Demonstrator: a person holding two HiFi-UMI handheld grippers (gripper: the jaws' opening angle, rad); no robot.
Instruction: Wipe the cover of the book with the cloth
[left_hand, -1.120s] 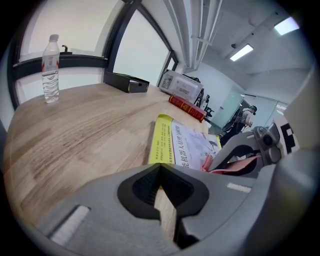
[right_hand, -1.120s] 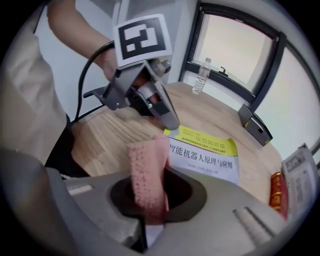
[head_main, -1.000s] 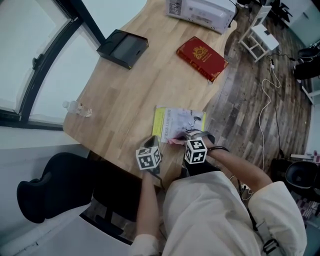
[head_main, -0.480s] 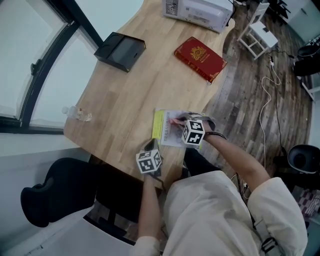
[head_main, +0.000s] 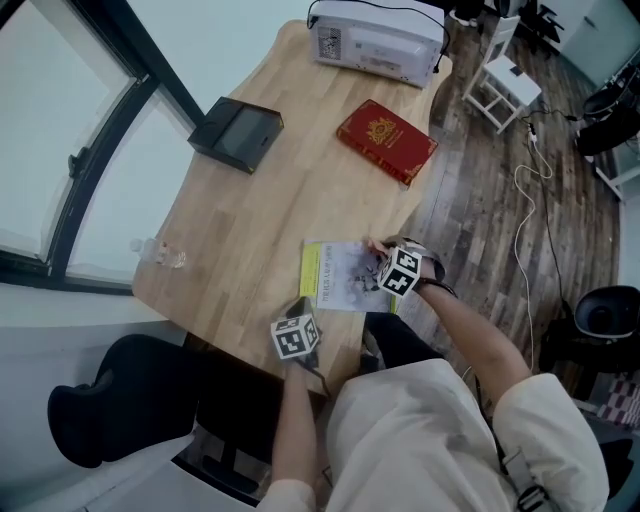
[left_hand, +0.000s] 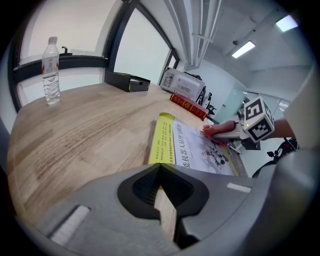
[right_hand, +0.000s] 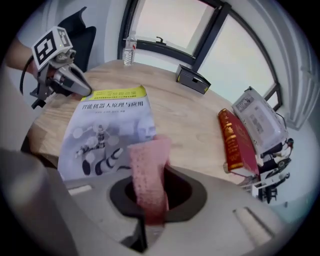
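Note:
A thin book (head_main: 340, 274) with a yellow spine and a pale illustrated cover lies flat near the front edge of the wooden table (head_main: 250, 210). My right gripper (head_main: 382, 264) is over the book's right side, shut on a pink cloth (right_hand: 148, 170) that sticks out past the jaws above the cover (right_hand: 107, 135). The left gripper view shows the cloth (left_hand: 218, 129) low on the cover's far right part. My left gripper (head_main: 303, 312) sits at the book's near-left corner, jaws together with nothing between them; its tip (right_hand: 86, 91) is beside the yellow spine.
A red hardback (head_main: 387, 140) lies further back on the right, a black box (head_main: 237, 133) at the back left, a white device (head_main: 378, 42) at the far end. A water bottle (head_main: 160, 252) stands at the left edge. A black chair (head_main: 115, 400) is below.
My right gripper carried the cloth from the book's near edge up onto the cover and toward its right side. The left gripper stayed at the near-left corner.

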